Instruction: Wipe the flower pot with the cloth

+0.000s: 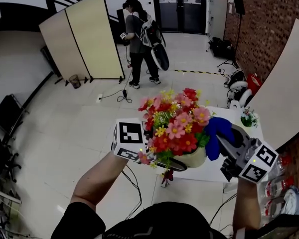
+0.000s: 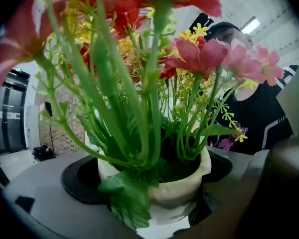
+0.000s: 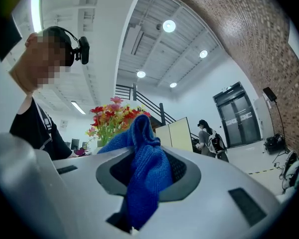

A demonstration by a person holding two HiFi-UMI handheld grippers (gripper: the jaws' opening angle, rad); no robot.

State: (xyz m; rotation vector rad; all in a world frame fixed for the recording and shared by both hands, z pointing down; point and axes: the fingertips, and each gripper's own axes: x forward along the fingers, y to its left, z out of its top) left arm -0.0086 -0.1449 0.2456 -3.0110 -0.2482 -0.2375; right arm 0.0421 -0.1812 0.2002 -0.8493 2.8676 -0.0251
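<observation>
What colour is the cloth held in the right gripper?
It is a bright blue knit cloth, seen best in the right gripper view.

Dense flowers (image 1: 174, 126) above the flower pot (image 1: 194, 159); bare wall beside the cloth (image 1: 217, 133).

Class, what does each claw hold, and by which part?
The left claw grips the flower pot by its sides; the right claw pinches the blue cloth at a fold.

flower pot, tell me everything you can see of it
The flower pot is small, round and cream, glossy like ceramic, holding red, pink and yellow flowers on green stems. It is upright, clamped between the left gripper's jaws. The blue cloth in the right gripper is right beside it; contact unclear.
</observation>
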